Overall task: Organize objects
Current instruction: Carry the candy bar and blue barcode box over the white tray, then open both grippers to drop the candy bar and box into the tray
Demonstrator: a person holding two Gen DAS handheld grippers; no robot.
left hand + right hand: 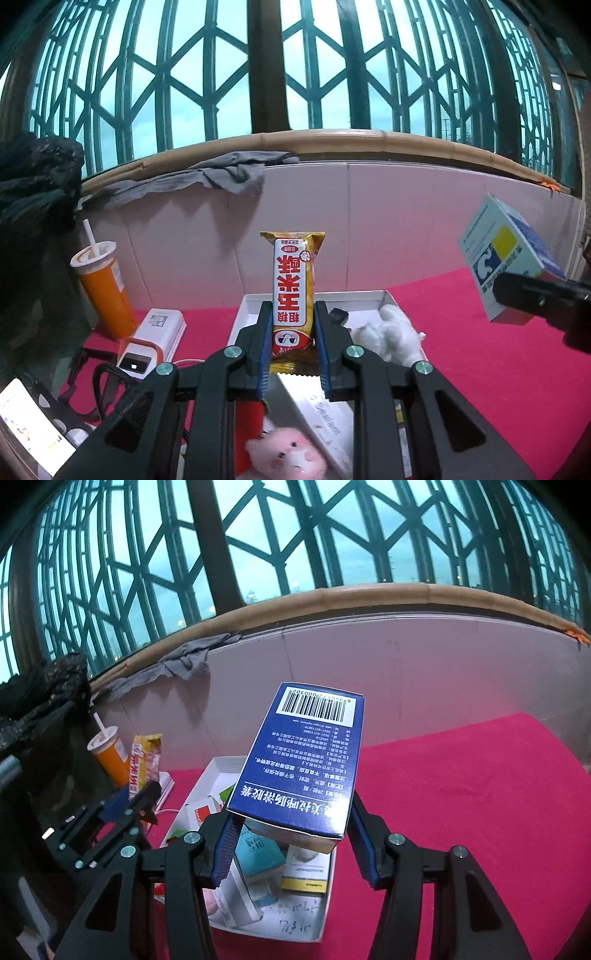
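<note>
The yellow snack packet (pixel 293 291) stands upright, clamped between the left gripper (pixel 291 343) pads. The blue medicine box (pixel 299 760) is squeezed in the right gripper (pixel 291 834), tilted up ahead of it. Below both claws sits the white tray (pixel 321 915) on the pink cloth (pixel 461 812), with a white plush toy (pixel 391 336) inside, just right of the left claw.

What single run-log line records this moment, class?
left gripper: shut on snack packet | right gripper: shut on blue medicine box | both above white tray
</note>
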